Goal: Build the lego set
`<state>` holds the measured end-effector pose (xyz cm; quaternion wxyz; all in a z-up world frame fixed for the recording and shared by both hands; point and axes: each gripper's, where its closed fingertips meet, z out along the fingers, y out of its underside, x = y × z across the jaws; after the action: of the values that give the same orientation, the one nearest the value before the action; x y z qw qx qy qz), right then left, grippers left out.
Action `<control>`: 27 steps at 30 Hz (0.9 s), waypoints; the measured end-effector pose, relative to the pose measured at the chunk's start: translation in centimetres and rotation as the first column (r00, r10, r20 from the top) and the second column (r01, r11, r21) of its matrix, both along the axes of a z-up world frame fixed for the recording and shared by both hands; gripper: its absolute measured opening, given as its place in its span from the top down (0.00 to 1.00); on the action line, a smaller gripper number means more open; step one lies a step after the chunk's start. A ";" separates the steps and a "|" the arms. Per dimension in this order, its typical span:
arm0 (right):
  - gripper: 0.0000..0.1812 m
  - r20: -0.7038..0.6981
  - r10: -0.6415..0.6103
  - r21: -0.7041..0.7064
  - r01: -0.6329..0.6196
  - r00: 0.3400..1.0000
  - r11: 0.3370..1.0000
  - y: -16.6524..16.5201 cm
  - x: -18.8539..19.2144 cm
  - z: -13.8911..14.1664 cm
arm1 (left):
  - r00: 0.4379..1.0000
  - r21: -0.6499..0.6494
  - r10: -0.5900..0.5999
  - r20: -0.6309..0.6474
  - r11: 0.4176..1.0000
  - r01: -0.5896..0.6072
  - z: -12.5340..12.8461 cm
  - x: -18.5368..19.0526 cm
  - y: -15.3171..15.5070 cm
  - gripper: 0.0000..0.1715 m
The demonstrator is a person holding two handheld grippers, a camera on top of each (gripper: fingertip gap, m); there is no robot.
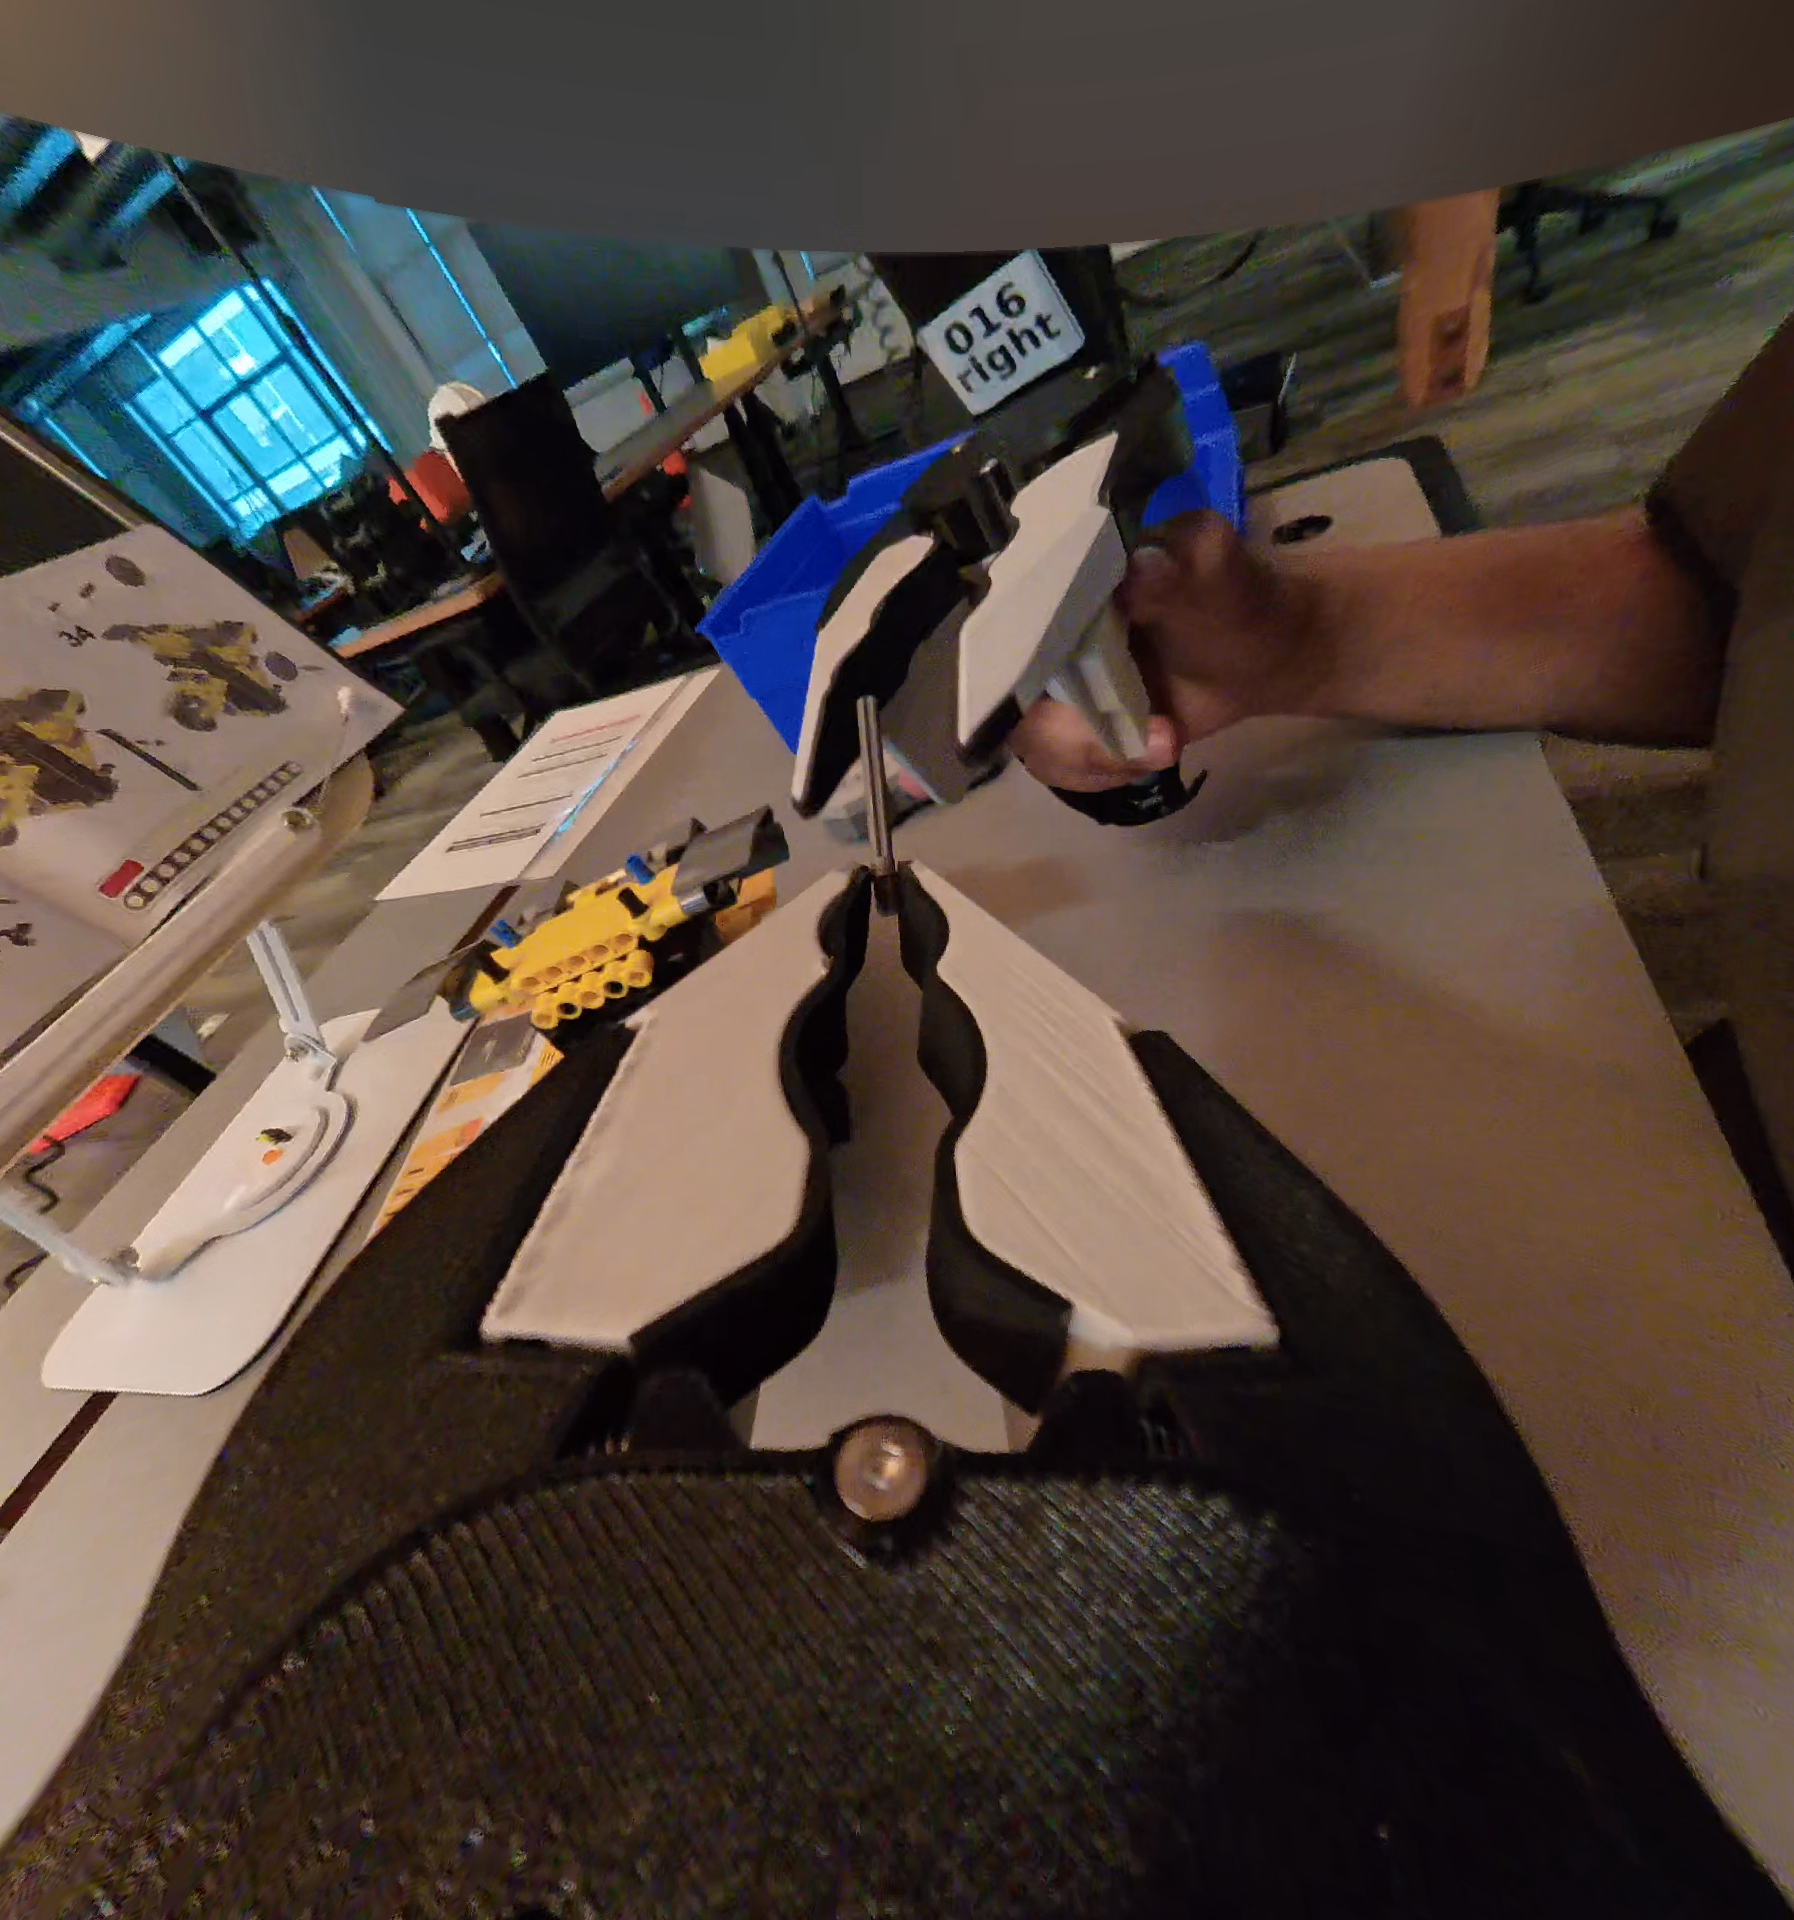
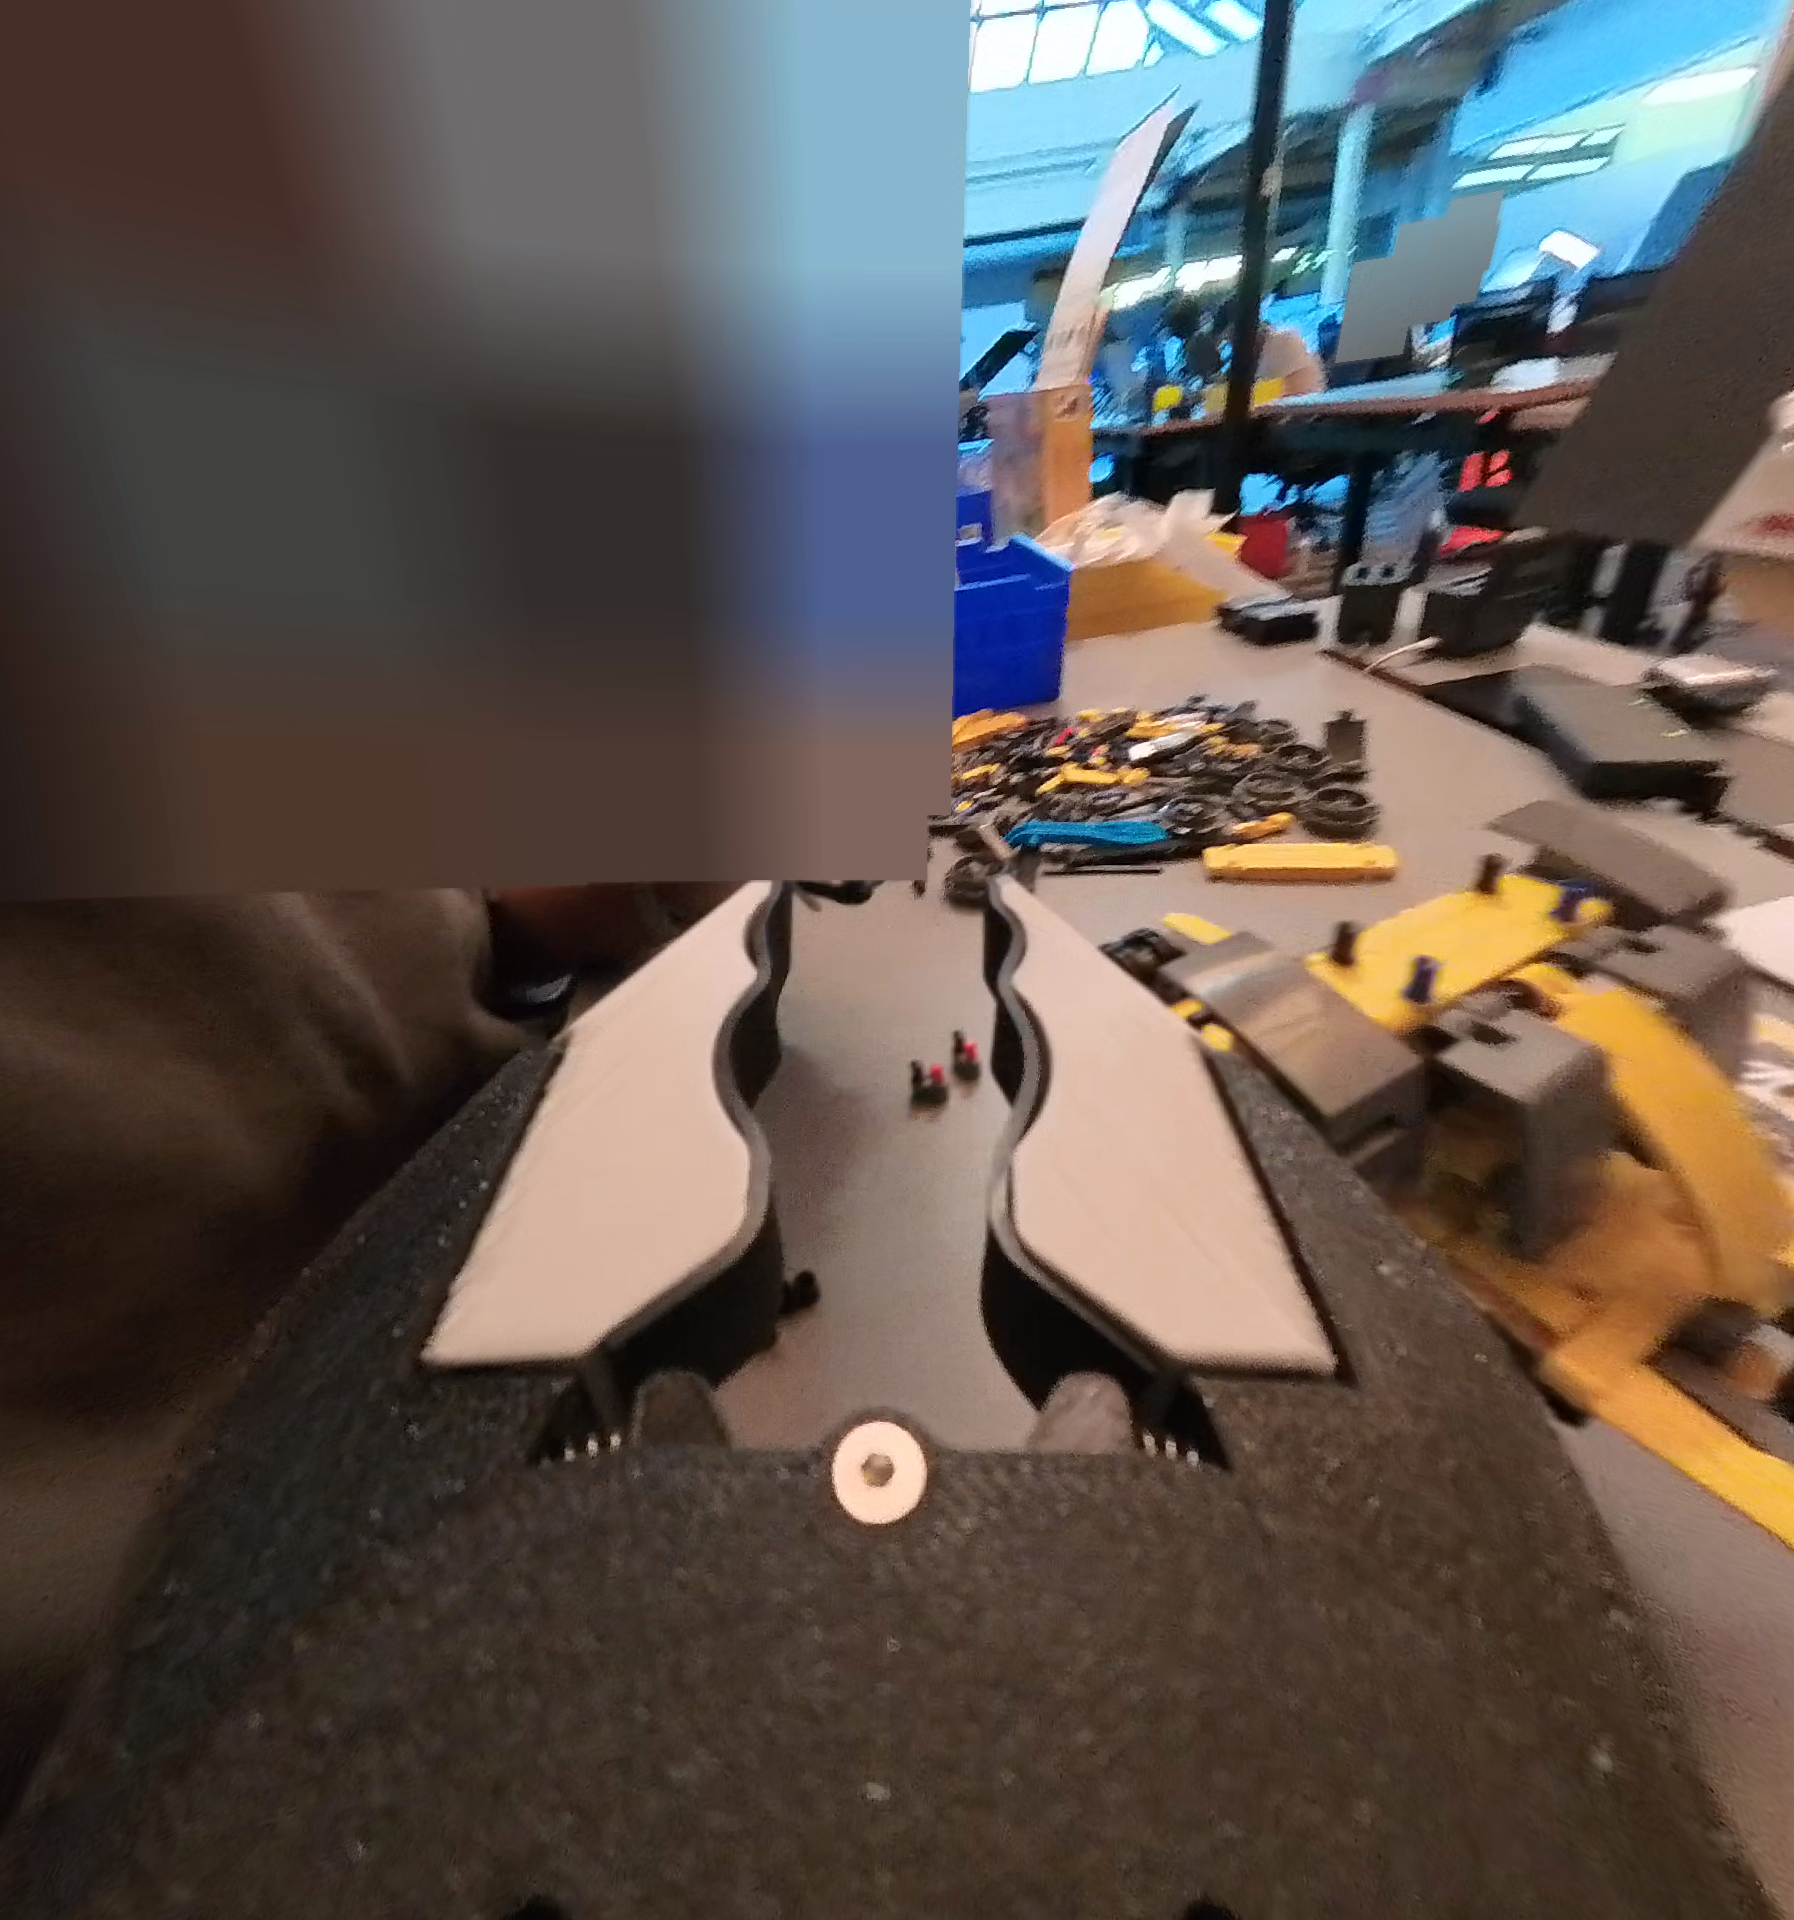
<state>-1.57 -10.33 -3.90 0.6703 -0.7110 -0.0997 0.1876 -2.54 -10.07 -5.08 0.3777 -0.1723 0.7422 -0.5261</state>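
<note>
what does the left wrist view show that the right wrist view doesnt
Only the left wrist view: the left gripper shut on a thin dark rod, the open right gripper held by a hand, and an instruction booklet on a stand.

Only the right wrist view: a pile of loose parts, two small black pins between the right gripper's open fingers, and a flat yellow piece.

Both: the yellow and grey model, the blue bin and the grey table.

Dim indoor light on my left view, cool daylight from far windows (image 1: 238,405); fisheye bends edges. My right view motion-blurred, yellow model (image 2: 1558,1122) smeared.
</note>
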 end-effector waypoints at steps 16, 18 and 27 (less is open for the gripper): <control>0.98 0.048 -0.007 -0.032 0.009 0.999 0.999 0.7 -0.6 -1.5 | 1.000 0.032 0.001 -0.019 1.000 0.000 -1.0 0.3 -0.2 1.00; 0.98 0.043 -0.009 -0.030 0.011 0.999 0.999 0.7 -0.6 -1.5 | 1.000 0.027 0.002 -0.020 1.000 -0.001 -1.0 0.4 -0.2 1.00; 0.98 -0.003 -0.013 -0.002 0.013 1.000 1.000 0.5 -0.3 -0.8 | 0.994 -0.158 -0.062 -0.084 0.986 0.048 -0.3 0.5 0.2 0.92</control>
<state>-1.85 -9.81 -4.66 0.6711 -0.7119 -0.0937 0.1845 -2.06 -9.91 -5.38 0.3148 -0.2039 0.7193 -0.5847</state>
